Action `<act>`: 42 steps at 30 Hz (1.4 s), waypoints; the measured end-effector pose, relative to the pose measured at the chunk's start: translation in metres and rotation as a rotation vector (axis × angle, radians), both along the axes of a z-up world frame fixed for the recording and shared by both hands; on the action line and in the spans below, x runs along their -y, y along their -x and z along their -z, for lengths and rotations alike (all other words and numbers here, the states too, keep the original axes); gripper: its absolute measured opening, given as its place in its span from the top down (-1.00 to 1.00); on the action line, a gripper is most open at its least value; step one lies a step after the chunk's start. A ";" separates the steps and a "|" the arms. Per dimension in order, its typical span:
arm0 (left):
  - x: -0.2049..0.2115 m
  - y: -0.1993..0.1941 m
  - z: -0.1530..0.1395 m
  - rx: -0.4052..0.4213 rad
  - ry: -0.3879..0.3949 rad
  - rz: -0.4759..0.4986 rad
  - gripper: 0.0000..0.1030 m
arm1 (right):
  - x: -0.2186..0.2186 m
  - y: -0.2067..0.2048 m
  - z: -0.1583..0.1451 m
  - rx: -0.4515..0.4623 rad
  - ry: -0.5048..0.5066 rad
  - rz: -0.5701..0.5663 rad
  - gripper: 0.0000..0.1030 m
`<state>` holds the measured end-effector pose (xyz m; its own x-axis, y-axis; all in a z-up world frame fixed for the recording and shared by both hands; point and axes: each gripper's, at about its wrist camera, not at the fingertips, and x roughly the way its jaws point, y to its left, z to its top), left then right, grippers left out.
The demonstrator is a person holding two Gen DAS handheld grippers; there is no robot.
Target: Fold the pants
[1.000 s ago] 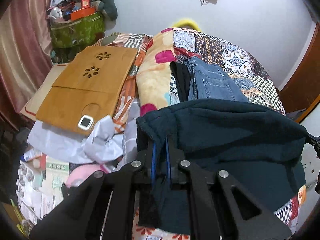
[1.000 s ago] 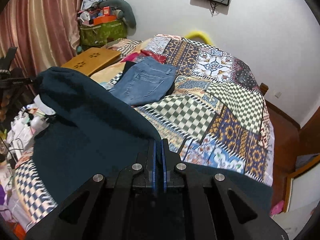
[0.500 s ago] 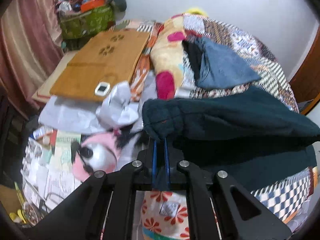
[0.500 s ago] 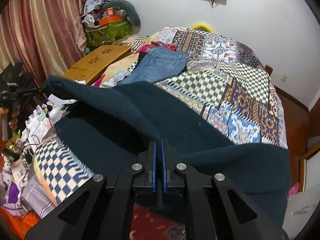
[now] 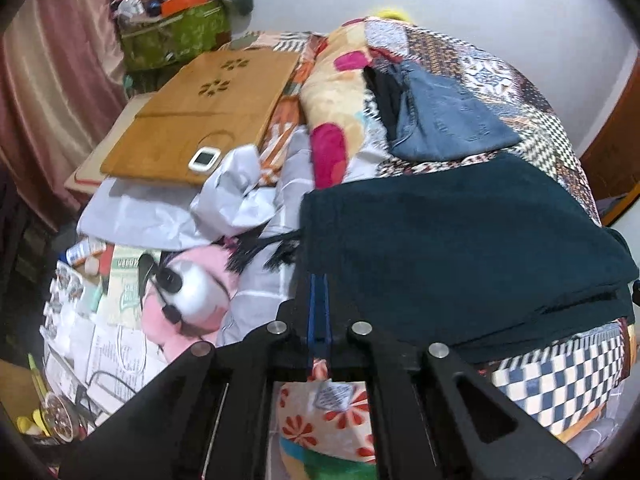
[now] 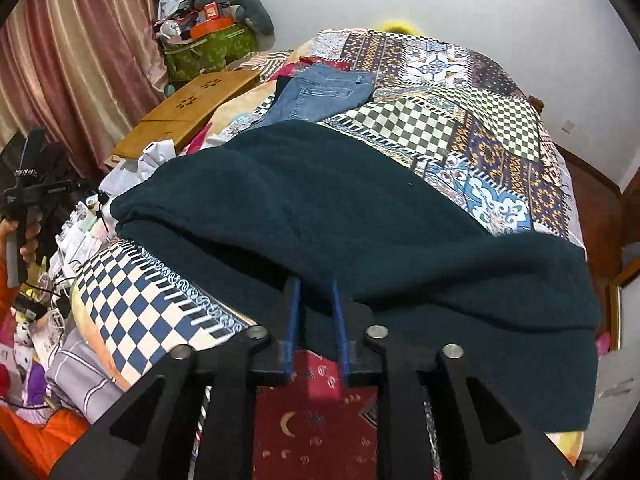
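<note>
Dark pants (image 6: 360, 216) lie folded on the patchwork bed (image 6: 460, 128) — left fingers (image 5: 319, 300) pinch them, right fingers (image 6: 316, 312) parted.

One dark teal pants (image 5: 460, 240), folded over on the bed (image 6: 460, 120). One folded blue jeans (image 5: 444, 120). One wooden lap desk (image 5: 208, 112). One pink plush toy (image 5: 192, 284). One green bag (image 6: 208, 50). Two grippers: left gripper (image 5: 319, 300), right gripper (image 6: 316, 312).

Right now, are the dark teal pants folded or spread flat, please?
Folded: the dark teal pants lie doubled on the bed, upper layer overlapping the lower along the near edge.
</note>
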<state>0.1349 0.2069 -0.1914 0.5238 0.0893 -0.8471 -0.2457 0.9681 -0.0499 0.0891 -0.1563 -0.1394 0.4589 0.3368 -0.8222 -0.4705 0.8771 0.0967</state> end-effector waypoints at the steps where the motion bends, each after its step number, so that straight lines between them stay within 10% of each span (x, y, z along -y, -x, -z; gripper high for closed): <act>1: 0.005 -0.005 -0.004 0.001 -0.004 0.005 0.76 | 0.006 0.000 -0.003 0.006 0.002 0.013 0.32; 6: 0.032 -0.030 -0.023 0.043 -0.032 0.028 -0.30 | 0.039 -0.008 -0.022 0.066 0.016 0.100 -0.07; 14: 0.090 -0.086 -0.041 0.060 -0.067 0.141 -0.78 | 0.122 -0.050 -0.039 0.103 0.051 0.320 -0.29; 38: 0.164 -0.223 0.023 -0.039 -0.119 0.256 -0.78 | 0.298 -0.240 0.096 -0.217 0.063 0.796 -0.27; 42: 0.165 -0.226 0.035 -0.064 -0.122 0.256 -0.78 | 0.308 -0.252 0.126 -0.323 0.040 0.828 0.09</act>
<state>0.3610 0.0423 -0.2264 0.4882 0.0645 -0.8703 0.0081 0.9969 0.0784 0.3407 -0.4642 -0.2657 0.2860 -0.0316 -0.9577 0.3609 0.9294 0.0771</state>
